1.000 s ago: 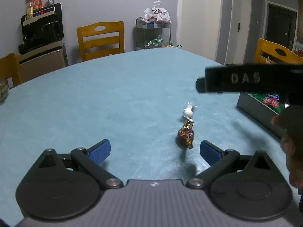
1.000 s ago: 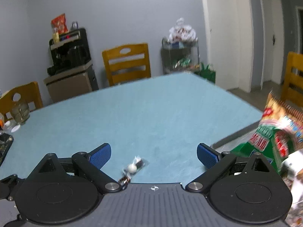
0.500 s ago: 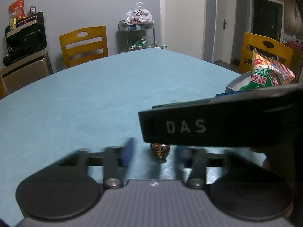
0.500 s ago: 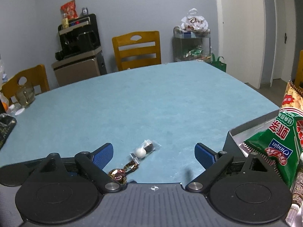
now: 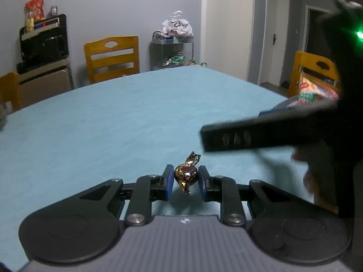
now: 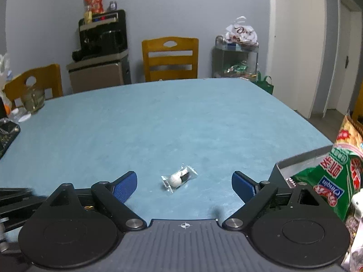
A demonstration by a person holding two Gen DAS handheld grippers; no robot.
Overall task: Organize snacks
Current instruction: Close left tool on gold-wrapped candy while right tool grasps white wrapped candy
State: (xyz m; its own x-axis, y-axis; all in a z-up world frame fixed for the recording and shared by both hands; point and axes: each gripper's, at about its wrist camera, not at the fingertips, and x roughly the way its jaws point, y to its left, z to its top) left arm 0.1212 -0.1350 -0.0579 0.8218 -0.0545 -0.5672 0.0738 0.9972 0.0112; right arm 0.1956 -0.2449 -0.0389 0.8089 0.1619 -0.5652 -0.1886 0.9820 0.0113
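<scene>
A brown-and-gold wrapped candy point(image 5: 185, 173) sits between the blue pads of my left gripper point(image 5: 186, 179), whose jaws are closing tight and press on it from both sides, just above the blue table point(image 5: 113, 124). A clear-wrapped white candy ball point(image 6: 178, 179) lies on the table between the fingers of my right gripper point(image 6: 183, 178). Those jaws stand wide and are closing slowly, and neither pad touches the candy. The right gripper's black body point(image 5: 249, 136) crosses the left wrist view at the right.
A grey box point(image 6: 301, 158) at the table's right edge holds a green snack packet point(image 6: 335, 181) and other packets. A glass jar point(image 6: 34, 99) and a dark tray point(image 6: 6, 136) stand at the left. Wooden chairs point(image 6: 170, 59) and a metal cart point(image 6: 236, 63) are behind the table.
My left gripper went from wide open to shut around the brown candy. My right gripper shifted so that the white candy now lies centred between its fingers, and its jaws narrowed slightly.
</scene>
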